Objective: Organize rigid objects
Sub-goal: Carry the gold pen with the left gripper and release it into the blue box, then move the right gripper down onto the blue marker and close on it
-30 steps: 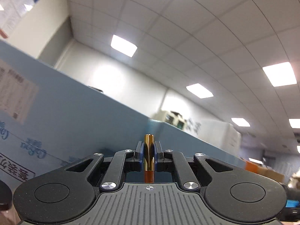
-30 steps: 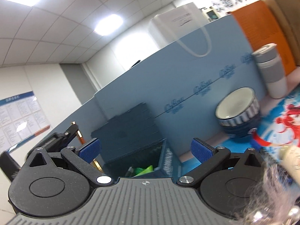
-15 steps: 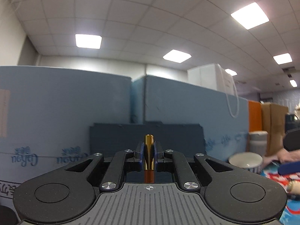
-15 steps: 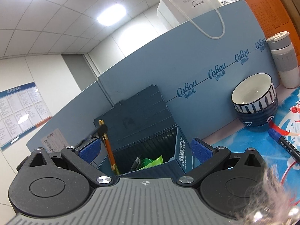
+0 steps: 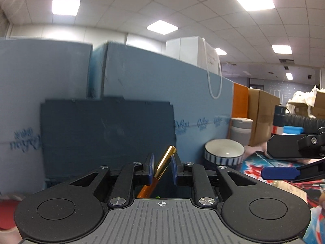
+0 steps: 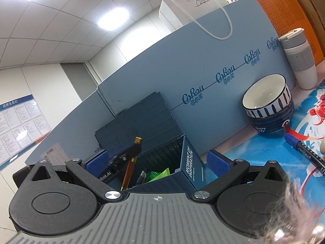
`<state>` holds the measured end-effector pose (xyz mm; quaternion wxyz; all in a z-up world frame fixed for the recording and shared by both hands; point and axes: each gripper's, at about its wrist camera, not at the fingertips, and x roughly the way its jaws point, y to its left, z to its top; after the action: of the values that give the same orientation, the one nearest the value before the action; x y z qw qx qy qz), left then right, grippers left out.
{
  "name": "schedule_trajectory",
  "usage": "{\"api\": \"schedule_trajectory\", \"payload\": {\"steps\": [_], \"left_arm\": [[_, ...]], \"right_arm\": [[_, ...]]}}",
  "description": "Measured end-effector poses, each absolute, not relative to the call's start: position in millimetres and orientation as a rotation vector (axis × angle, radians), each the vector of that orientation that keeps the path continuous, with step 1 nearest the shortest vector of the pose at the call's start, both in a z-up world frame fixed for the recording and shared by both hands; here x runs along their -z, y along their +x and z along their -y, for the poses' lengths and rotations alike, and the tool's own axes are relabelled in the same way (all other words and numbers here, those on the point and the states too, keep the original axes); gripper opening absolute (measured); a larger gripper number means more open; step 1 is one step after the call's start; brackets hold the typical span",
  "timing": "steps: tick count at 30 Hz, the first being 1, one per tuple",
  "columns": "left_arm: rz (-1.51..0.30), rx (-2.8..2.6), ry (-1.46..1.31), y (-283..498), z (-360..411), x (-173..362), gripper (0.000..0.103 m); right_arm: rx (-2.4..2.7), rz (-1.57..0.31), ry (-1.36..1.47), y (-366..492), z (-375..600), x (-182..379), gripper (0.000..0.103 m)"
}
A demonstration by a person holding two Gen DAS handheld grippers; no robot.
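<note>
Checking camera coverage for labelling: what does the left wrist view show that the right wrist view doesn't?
Left wrist only: the right gripper from the side, and brown cardboard boxes beyond the orange panel.

Right wrist only: the inside of the dark blue bin with green items, a blue marker on the mat, a wall notice board.

Both: the gold pen tilted between the left gripper fingers, which have just been opening; stacked bowls; grey-white tumbler; white bag.

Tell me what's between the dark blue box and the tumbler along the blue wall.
Two stacked bowls, striped one on top, stand between the box and the tumbler, clearest in the right wrist view.
</note>
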<state>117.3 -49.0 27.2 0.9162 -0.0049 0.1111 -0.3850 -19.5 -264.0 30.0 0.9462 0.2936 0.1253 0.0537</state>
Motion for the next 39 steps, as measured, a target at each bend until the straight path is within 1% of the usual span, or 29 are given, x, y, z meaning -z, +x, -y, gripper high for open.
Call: {"api": "schedule_trajectory", "payload": {"steps": [9,10,11,12,13,16,17,19,30,32,36,38,39], "left_arm": [[-0.375,0.775,-0.098,133.6,44.1,-17.9,0.023],[-0.386,0.779,-0.106,134.9,43.6,-18.2,0.029],[-0.398,0.780,-0.112,135.2,42.6,-18.5,0.040],[-0.400,0.777,-0.121,134.9,41.0,-19.2,0.045],[-0.401,0.771,-0.131,134.2,39.8,-21.0,0.052],[-0.392,0.752,-0.153,129.0,36.7,-30.3,0.056],[-0.389,0.739,-0.160,126.4,36.1,-33.9,0.062],[-0.390,0.705,-0.173,120.4,33.9,-41.5,0.069],[-0.501,0.684,-0.281,86.4,25.8,-63.2,0.072],[-0.530,0.684,-0.305,82.3,28.5,-63.5,0.078],[-0.584,0.717,-0.317,74.7,41.6,-59.8,0.083],[-0.585,0.736,-0.291,69.5,51.7,-56.7,0.091],[-0.584,0.745,-0.283,68.1,55.6,-54.2,0.092]], "right_arm": [[-0.095,-0.257,0.614,-20.7,267.2,-28.5,0.103],[-0.094,-0.257,0.614,-20.8,267.5,-28.5,0.103],[-0.093,-0.257,0.614,-20.9,267.9,-28.6,0.103],[-0.090,-0.257,0.614,-21.1,268.2,-28.6,0.103],[-0.088,-0.256,0.614,-21.3,268.6,-28.7,0.103],[-0.079,-0.253,0.617,-22.5,270.8,-29.2,0.103],[-0.075,-0.252,0.618,-23.3,271.6,-29.4,0.103],[-0.065,-0.249,0.619,-25.7,272.6,-30.7,0.103],[0.010,-0.228,0.609,-50.1,296.5,-38.9,0.103],[0.029,-0.236,0.585,-53.8,301.3,-40.3,0.103],[0.087,-0.246,0.525,-59.9,312.5,-44.4,0.103],[0.124,-0.255,0.488,-61.4,320.0,-45.9,0.103],[0.139,-0.262,0.460,-61.0,324.3,-46.0,0.103]]}}
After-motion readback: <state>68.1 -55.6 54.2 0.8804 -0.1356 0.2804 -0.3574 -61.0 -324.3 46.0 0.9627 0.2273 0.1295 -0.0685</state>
